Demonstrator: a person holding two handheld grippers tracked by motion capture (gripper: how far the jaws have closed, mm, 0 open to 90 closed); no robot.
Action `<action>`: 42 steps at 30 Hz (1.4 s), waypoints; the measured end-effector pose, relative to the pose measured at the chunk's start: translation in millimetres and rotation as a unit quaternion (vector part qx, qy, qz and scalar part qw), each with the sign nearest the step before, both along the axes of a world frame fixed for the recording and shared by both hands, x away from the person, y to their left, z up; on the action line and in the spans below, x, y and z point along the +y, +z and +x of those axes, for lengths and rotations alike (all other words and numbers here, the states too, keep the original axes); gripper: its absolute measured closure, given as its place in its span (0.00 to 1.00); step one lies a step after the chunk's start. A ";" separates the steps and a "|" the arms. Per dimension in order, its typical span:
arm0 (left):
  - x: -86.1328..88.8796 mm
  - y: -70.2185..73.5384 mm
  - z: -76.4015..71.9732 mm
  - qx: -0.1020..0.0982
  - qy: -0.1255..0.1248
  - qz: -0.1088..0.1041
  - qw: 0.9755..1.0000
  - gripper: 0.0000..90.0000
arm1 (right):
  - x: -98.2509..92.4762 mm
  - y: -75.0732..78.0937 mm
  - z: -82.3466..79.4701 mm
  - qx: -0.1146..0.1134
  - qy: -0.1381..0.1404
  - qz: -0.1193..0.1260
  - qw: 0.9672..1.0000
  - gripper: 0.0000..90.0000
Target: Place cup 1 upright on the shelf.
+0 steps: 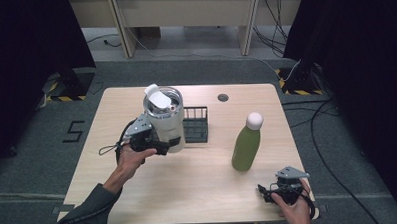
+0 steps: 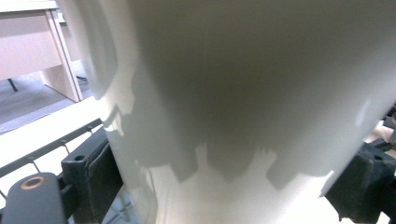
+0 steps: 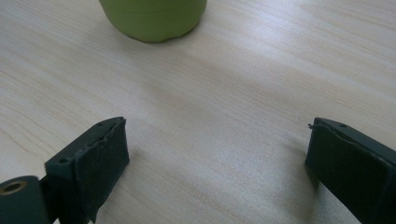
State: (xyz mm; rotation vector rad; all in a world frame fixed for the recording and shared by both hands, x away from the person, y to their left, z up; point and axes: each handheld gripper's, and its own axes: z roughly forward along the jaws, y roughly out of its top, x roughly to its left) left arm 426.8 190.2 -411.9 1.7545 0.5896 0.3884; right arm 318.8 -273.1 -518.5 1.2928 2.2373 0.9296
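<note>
The left gripper (image 1: 160,142) holds a big white cup (image 1: 165,120) with a lid. Its two black fingers (image 2: 91,170) pinch the cup from both sides, low down on the cup's body. In the left gripper view the white cup sits right between the fingers and touches both of them. The cup stands upright, over the left part of the table (image 1: 199,182). Just to its right is a small black wire basket (image 1: 195,125).

A green bottle (image 1: 247,143) with a white cap stands upright on the right part of the table, well apart from the cup.

The right gripper (image 1: 284,189) is at the near right corner of the table, in the person's right hand (image 1: 296,208). Its fingers (image 3: 100,161) are spread wide, with bare table between them. The bottom of the green bottle is a bit farther off, not between the fingers.
</note>
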 end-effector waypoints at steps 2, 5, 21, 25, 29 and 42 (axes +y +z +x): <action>3.2 3.6 3.9 0.002 0.003 0.000 1.000 0.13 | 0.0 0.0 0.0 0.000 0.000 0.000 1.000 0.07; 7.6 8.0 9.9 0.002 0.009 0.001 1.000 0.13 | 0.0 0.0 0.1 0.000 0.000 0.000 1.000 0.07; 23.5 20.2 38.1 0.006 0.049 0.003 0.999 0.13 | 0.1 -0.1 0.3 0.000 0.000 0.000 1.000 0.07; 26.1 19.9 48.7 0.007 0.060 0.000 0.998 0.13 | 0.0 -0.1 0.5 -0.001 0.001 0.000 1.000 0.07; 26.2 19.1 58.2 0.009 0.071 0.001 0.997 0.13 | 0.0 -0.1 0.5 0.000 0.001 0.000 1.000 0.07; 30.5 11.7 78.4 0.014 0.095 0.000 0.995 0.13 | 0.0 -0.1 0.5 0.000 0.001 0.000 1.000 0.07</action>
